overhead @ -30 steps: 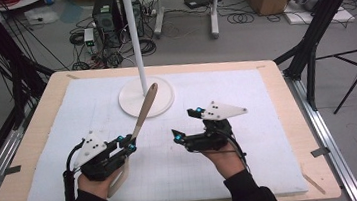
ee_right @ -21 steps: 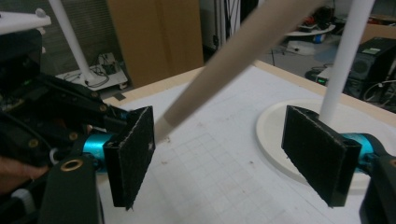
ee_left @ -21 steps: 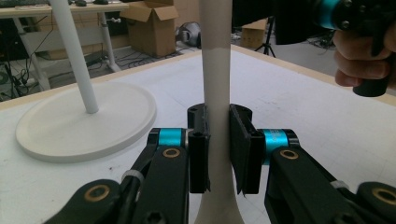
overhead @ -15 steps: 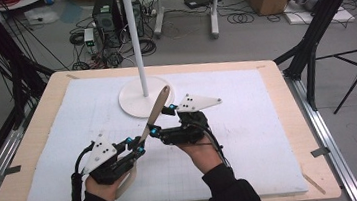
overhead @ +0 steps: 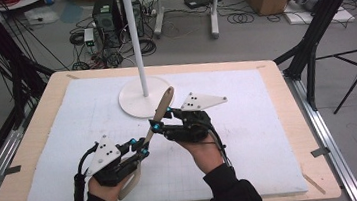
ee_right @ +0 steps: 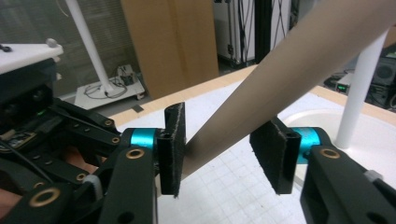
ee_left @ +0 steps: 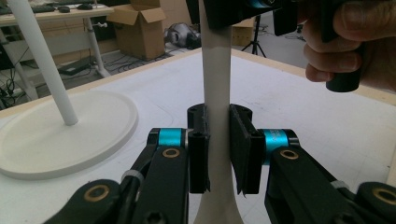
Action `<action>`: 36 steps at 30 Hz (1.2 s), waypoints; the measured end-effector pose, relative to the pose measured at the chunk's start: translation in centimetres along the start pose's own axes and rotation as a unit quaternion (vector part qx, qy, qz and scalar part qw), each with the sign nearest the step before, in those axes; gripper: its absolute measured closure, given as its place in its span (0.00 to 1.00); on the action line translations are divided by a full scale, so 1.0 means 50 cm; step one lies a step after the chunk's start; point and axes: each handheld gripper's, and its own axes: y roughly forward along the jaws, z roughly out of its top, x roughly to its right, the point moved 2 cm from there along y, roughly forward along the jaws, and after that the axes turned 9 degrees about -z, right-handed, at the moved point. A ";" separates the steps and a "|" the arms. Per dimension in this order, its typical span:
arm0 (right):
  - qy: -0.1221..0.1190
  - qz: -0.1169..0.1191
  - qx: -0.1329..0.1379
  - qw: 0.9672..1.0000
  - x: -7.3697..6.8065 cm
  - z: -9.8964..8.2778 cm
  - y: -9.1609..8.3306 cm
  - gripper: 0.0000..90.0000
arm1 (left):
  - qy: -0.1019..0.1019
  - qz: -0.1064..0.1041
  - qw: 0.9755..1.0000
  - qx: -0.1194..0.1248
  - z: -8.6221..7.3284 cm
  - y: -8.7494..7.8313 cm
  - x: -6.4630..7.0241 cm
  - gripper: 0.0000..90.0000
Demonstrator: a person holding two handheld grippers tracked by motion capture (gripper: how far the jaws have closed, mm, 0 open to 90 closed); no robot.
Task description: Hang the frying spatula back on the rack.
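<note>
A long beige shoehorn (overhead: 164,101) slants up from my left gripper (overhead: 141,148) toward the white stand. The left gripper view shows my left gripper (ee_left: 218,149) shut on the shoehorn's narrow shaft (ee_left: 216,70), both pads pressed to it. My right gripper (overhead: 161,121) sits higher on the same shaft, coming in from the right. In the right gripper view the shaft (ee_right: 280,79) crosses between the pads of my right gripper (ee_right: 224,158). It touches the left pad and leaves a gap at the right one. These jaws have just been closing around it.
A white stand with a round base (overhead: 133,100) and a thin pole (overhead: 135,44) rises at the back middle of the white mat (overhead: 270,136). The wooden table edge (overhead: 319,166) frames the mat. Cables, boxes and tripods lie on the floor beyond.
My right gripper has moved left to the shoehorn, and its jaws have narrowed around the shaft. The left gripper has kept its grip and place.
</note>
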 end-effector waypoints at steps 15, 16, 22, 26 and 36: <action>-0.034 0.057 0.009 0.998 -0.042 0.044 -0.017 0.78 | 0.016 -0.018 1.000 0.013 0.019 -0.020 0.006 0.86; -0.034 0.057 0.009 0.998 -0.042 0.044 -0.017 0.78 | 0.018 -0.021 1.000 0.012 0.020 -0.021 0.006 0.86; -0.061 0.080 0.006 0.995 -0.061 0.048 -0.019 0.81 | 0.009 -0.059 0.998 0.008 0.018 -0.020 0.001 0.85; -0.072 0.100 0.007 0.992 -0.071 0.051 -0.026 0.82 | 0.006 -0.091 0.996 0.015 0.020 -0.020 0.000 0.85; -0.075 0.148 0.015 0.986 -0.068 0.056 -0.047 0.82 | -0.024 -0.175 0.982 0.069 0.038 -0.034 -0.015 0.68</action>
